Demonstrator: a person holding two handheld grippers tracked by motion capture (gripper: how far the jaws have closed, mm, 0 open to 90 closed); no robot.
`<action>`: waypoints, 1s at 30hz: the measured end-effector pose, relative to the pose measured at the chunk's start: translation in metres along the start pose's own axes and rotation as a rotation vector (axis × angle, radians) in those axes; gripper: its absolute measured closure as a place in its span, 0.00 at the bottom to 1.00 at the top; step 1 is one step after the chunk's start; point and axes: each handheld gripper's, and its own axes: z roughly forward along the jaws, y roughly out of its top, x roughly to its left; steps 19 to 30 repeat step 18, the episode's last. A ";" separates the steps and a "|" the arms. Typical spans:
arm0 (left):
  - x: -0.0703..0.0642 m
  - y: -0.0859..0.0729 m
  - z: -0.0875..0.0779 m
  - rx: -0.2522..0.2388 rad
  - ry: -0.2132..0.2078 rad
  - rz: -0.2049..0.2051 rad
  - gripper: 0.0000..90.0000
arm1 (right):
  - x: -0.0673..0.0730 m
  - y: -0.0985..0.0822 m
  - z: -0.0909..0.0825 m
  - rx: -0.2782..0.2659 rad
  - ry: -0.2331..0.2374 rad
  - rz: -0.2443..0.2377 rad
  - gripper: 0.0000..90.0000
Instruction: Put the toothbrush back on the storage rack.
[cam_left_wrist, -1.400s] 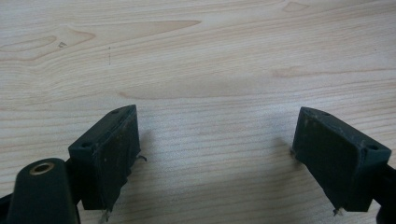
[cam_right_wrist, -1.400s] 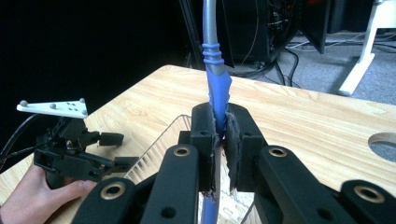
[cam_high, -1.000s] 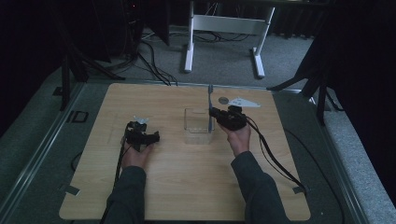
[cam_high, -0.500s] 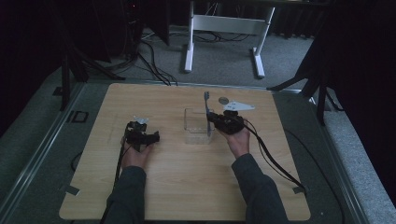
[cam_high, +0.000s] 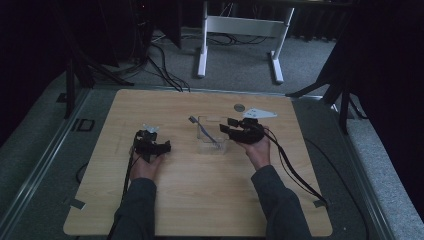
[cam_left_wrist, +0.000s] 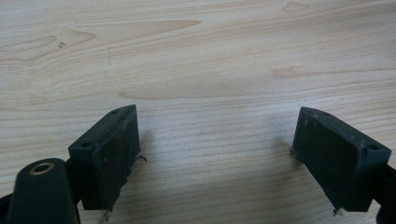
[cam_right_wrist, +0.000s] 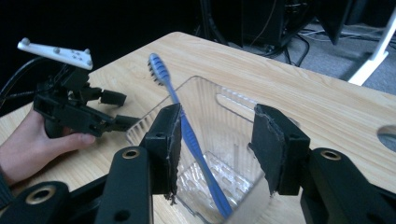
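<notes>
A dim room with cables and a white stand's feet lay behind the pale wooden worktop (cam_high: 200, 200). The right tool (cam_right_wrist: 217, 151) hung over the near rim of a clear plastic box (cam_right_wrist: 233, 116), its jaws having just been opening and standing wide, with nothing pressed between the pads. Just beyond and slightly toward its left jaw, the blue toothbrush (cam_right_wrist: 187, 130) stood in that box, apart from both pads: handle end down at the floor of the box close under the tool, bristle head up and out over the far rim, pointing away and to the left. Its long axis therefore ran slantwise away from the tool, leaning against the far wall.

Farther off on that side, the left tool (cam_high: 152, 146) rested low over bare wood, jaws wide and holding nothing, well apart from the box. The right hand (cam_high: 257, 150) was clearly the nearer one; a clean withdrawal probably meant pulling back from the rim without brushing the leaning handle.
</notes>
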 end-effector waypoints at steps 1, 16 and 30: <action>0.000 0.000 0.000 -0.001 0.000 -0.001 0.17 | -0.002 -0.001 -0.002 -0.002 -0.007 0.008 0.58; 0.000 0.000 0.000 0.000 0.001 0.001 0.17 | -0.023 -0.011 -0.031 0.028 -0.080 0.049 0.56; 0.000 0.000 0.000 0.000 0.001 0.001 0.17 | -0.024 -0.013 -0.035 0.041 -0.088 0.045 0.55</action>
